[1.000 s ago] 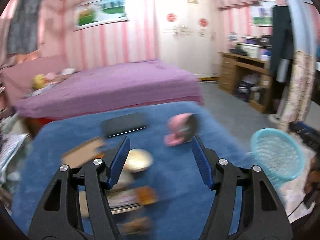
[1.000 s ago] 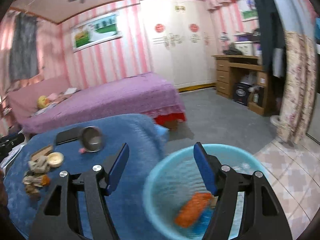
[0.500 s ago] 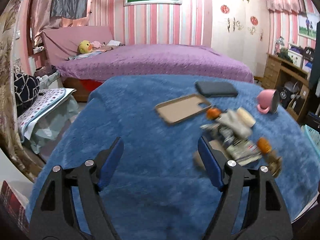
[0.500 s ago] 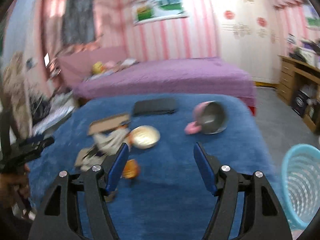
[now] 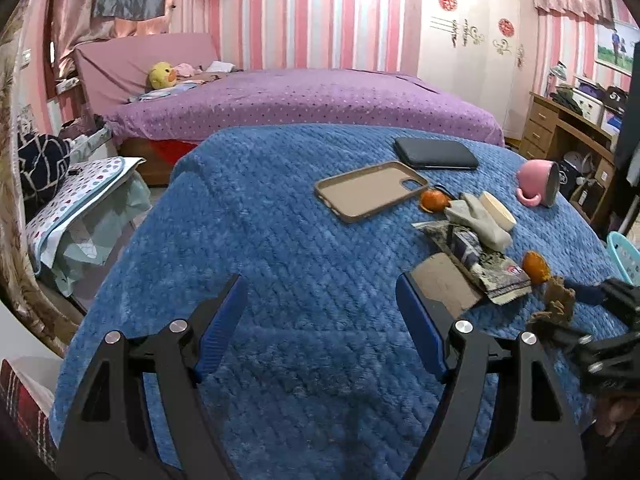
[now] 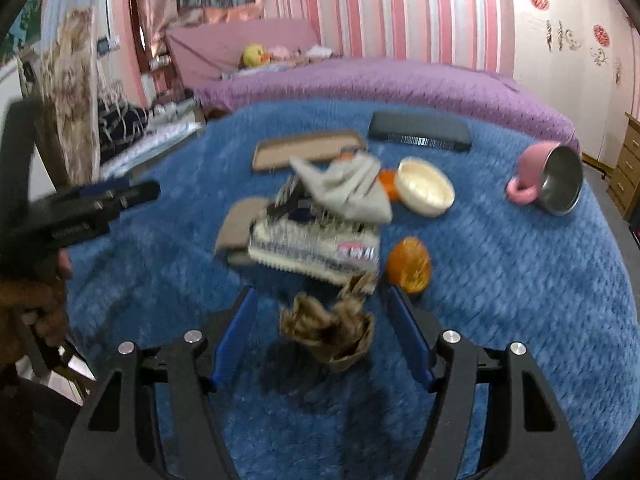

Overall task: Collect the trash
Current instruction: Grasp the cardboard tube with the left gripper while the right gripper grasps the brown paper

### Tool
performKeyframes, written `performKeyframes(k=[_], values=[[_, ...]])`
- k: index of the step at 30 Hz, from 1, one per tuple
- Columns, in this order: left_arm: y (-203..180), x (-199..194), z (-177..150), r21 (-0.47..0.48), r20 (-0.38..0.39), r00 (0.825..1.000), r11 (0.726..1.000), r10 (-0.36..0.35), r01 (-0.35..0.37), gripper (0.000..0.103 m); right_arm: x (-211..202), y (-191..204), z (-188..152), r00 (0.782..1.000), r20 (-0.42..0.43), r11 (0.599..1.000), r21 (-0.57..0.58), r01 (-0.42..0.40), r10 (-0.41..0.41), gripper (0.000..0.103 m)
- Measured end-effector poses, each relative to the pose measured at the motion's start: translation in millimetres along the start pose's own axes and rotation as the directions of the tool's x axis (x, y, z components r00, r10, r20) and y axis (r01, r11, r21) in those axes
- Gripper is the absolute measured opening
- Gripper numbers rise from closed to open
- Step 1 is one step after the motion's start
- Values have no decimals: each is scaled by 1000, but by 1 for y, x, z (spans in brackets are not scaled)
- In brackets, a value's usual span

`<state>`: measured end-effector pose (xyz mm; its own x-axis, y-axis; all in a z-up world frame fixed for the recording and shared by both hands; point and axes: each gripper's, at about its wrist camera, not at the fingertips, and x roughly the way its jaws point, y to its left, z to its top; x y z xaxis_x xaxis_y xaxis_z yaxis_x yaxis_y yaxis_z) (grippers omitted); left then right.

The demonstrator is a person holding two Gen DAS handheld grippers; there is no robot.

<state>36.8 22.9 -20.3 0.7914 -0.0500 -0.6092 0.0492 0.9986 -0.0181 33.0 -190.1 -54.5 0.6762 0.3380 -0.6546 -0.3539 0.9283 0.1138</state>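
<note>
A heap of trash lies on the blue blanket (image 5: 280, 248): a crumpled brown paper (image 6: 332, 332), a printed wrapper (image 6: 312, 248), a grey tissue (image 6: 344, 188), orange peels (image 6: 410, 264) and brown card (image 5: 446, 282). My right gripper (image 6: 320, 328) is open, its fingers either side of the brown paper (image 5: 558, 300). My left gripper (image 5: 320, 316) is open and empty over bare blanket, left of the heap. The wrapper (image 5: 480, 256) shows there too.
A tan phone case (image 5: 370, 190), a black phone (image 5: 436, 152), a cream lid (image 6: 424, 192) and a tipped pink cup (image 6: 554, 178) lie on the blanket. The turquoise basket's rim (image 5: 624, 254) shows at the right edge. A purple bed (image 5: 300, 100) stands behind.
My right gripper swung from the basket back over the table and came down around the brown paper. My left gripper swung left and now faces bare blanket beside the heap.
</note>
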Motion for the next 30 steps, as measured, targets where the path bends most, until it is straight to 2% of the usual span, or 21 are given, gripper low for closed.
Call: performKeyframes(k=[2, 4, 8, 12, 16, 21, 23, 24, 25, 27, 28, 30], values=[[-5, 0, -1, 7, -6, 1000, 1000, -17, 17, 75, 5, -2, -3, 1000, -30, 1000, 9, -8, 8, 47], [-11, 0, -2, 12, -15, 999, 999, -40, 41, 75, 4, -2, -2, 1000, -19, 1000, 6, -14, 14, 38], [-31, 5, -6, 54, -45, 994, 994, -96, 98, 75, -23, -15, 6, 996, 79, 998, 36, -44, 41, 37], [-54, 23, -14, 142, -114, 985, 980, -126, 142, 75, -41, -38, 12, 991, 133, 997, 77, -27, 17, 38], [-72, 38, -18, 188, -165, 978, 970, -125, 156, 75, -50, -60, 15, 989, 145, 992, 127, -28, 10, 39], [-79, 51, -15, 203, -176, 982, 974, -68, 103, 72, -56, -72, 16, 987, 163, 989, 139, -41, 18, 39], [-80, 53, -14, 210, -169, 984, 973, -60, 96, 59, -57, -72, 17, 986, 162, 989, 136, -50, 28, 39], [-82, 53, -13, 214, -169, 983, 971, -70, 106, 45, -56, -73, 17, 987, 161, 990, 134, -52, 30, 39], [-82, 53, -13, 219, -168, 983, 969, -77, 114, 26, -56, -74, 17, 987, 160, 990, 133, -54, 33, 40], [-84, 49, -12, 239, -157, 983, 963, -91, 127, 6, -56, -75, 17, 986, 162, 989, 137, -57, 35, 40], [-82, 48, -12, 240, -152, 984, 962, -93, 128, 0, -57, -76, 17, 986, 163, 989, 138, -59, 36, 40], [-76, 42, -9, 215, -136, 984, 967, -112, 140, 0, -59, -79, 17, 986, 165, 988, 143, -61, 37, 40]])
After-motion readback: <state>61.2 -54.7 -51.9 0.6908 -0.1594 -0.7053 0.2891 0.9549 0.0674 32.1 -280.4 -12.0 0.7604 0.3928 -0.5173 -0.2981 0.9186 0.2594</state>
